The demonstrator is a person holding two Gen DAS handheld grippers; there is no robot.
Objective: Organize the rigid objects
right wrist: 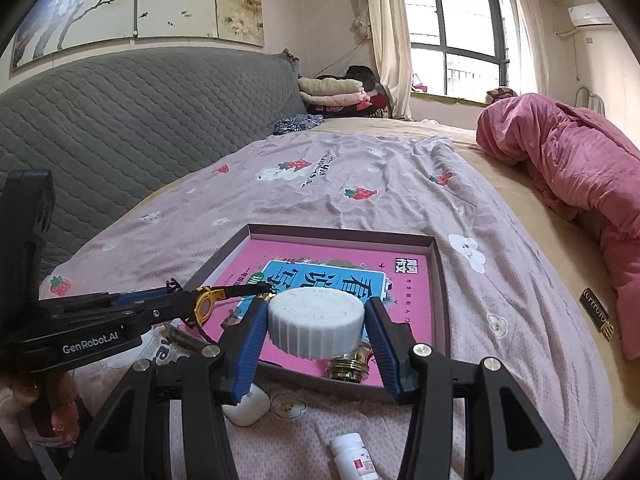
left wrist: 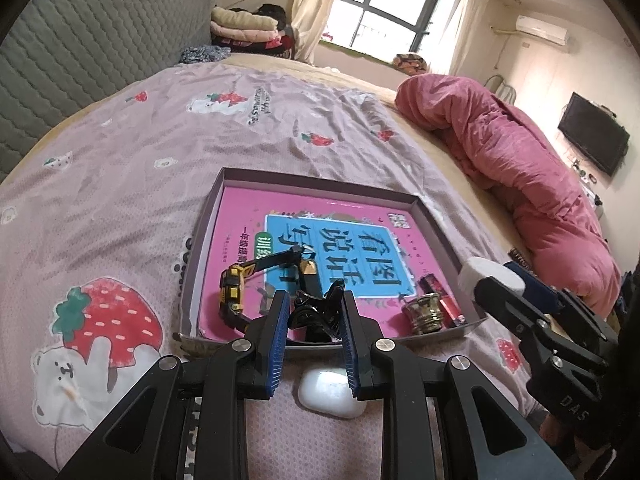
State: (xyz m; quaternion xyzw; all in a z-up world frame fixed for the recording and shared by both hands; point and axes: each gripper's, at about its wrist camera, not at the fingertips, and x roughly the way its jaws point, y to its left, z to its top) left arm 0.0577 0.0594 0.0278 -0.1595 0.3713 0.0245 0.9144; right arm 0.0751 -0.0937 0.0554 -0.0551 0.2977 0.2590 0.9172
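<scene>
1. Left wrist view: the left hand-held gripper (left wrist: 313, 300) points down toward the near rim of the tray (left wrist: 208, 216), its blue pads clamped on the black strap of a watch (left wrist: 236, 284). The yellow-and-black watch case hangs to the left of the fingers, over the pink book (left wrist: 236, 216); the part of the strap between the pads is hard to make out.
2. A white earbud case (left wrist: 332, 394) lies on the bed sheet (left wrist: 140, 152) just below that gripper, partly hidden by its right finger.
3. Right wrist view: the right hand-held gripper (right wrist: 316, 320) also tilts downward and grips a ribbed white jar lid (right wrist: 318, 326) between its pads, held above the tray's near right corner. The embossed lettering on the lid is too faint to read.
4. The lid hides most of a gold bottle cap (right wrist: 350, 368) standing in the tray. In the left wrist view a red tube (left wrist: 440, 292) lies just beside that cap, against the right wall.
5. The shallow tray rests on the bed and the pink book with a blue title panel covers nearly all of its floor.
6. A white pill bottle (right wrist: 354, 456) lies on the sheet in front of the tray, cut off by the bottom edge.
7. A rolled pink quilt (right wrist: 560, 160) lies well apart on the right.
</scene>
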